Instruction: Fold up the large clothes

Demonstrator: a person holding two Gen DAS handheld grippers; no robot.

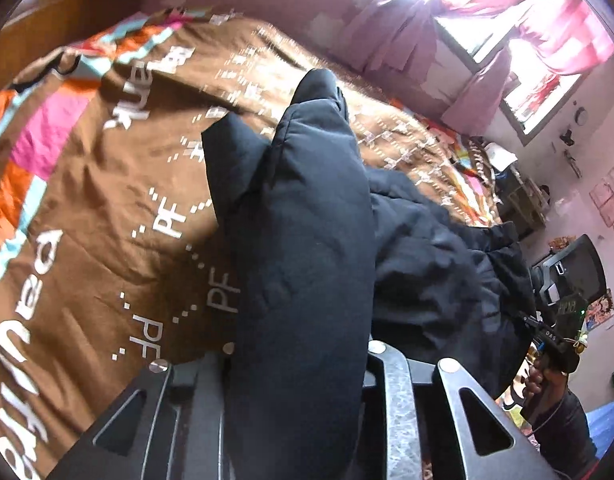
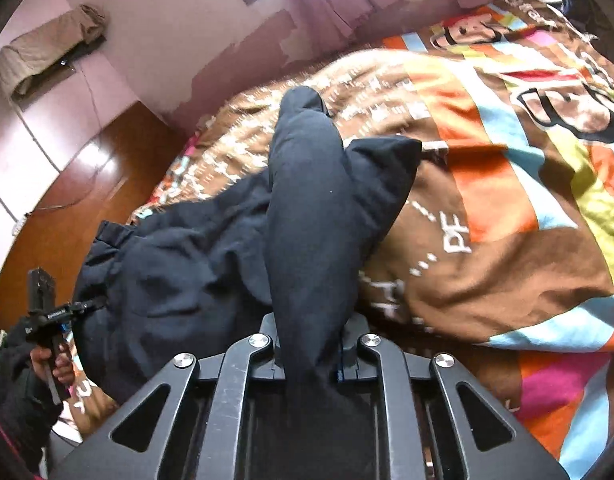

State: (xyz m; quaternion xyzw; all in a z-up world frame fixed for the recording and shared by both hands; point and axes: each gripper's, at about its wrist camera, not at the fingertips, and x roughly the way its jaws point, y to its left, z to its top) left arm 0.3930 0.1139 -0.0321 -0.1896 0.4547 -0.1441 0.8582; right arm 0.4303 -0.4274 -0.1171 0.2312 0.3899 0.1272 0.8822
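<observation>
A dark navy padded garment (image 1: pixel 427 260) lies bunched on a brown bedspread (image 1: pixel 107 200) with white letters. In the left wrist view a fold of it runs up along my left gripper (image 1: pixel 319 92) and covers both fingers; the jaws are shut on the cloth. The right wrist view shows the same garment (image 2: pixel 179 264), with a fold clamped in my right gripper (image 2: pixel 303 108), whose fingers are also hidden under cloth. Both held corners hang above the bedspread (image 2: pixel 507 260). Each view shows the other gripper's handle in a hand (image 1: pixel 547 380), (image 2: pixel 55 360) at the garment's far edge.
A bright window with pink curtains (image 1: pixel 527 20) is behind the bed. Cluttered shelves (image 1: pixel 523 200) and a black chair (image 1: pixel 579 268) stand to the right. A wooden panel (image 2: pixel 87 184) borders the bed's far left side. Colourful patchwork covers the bedspread's edges (image 2: pixel 567 140).
</observation>
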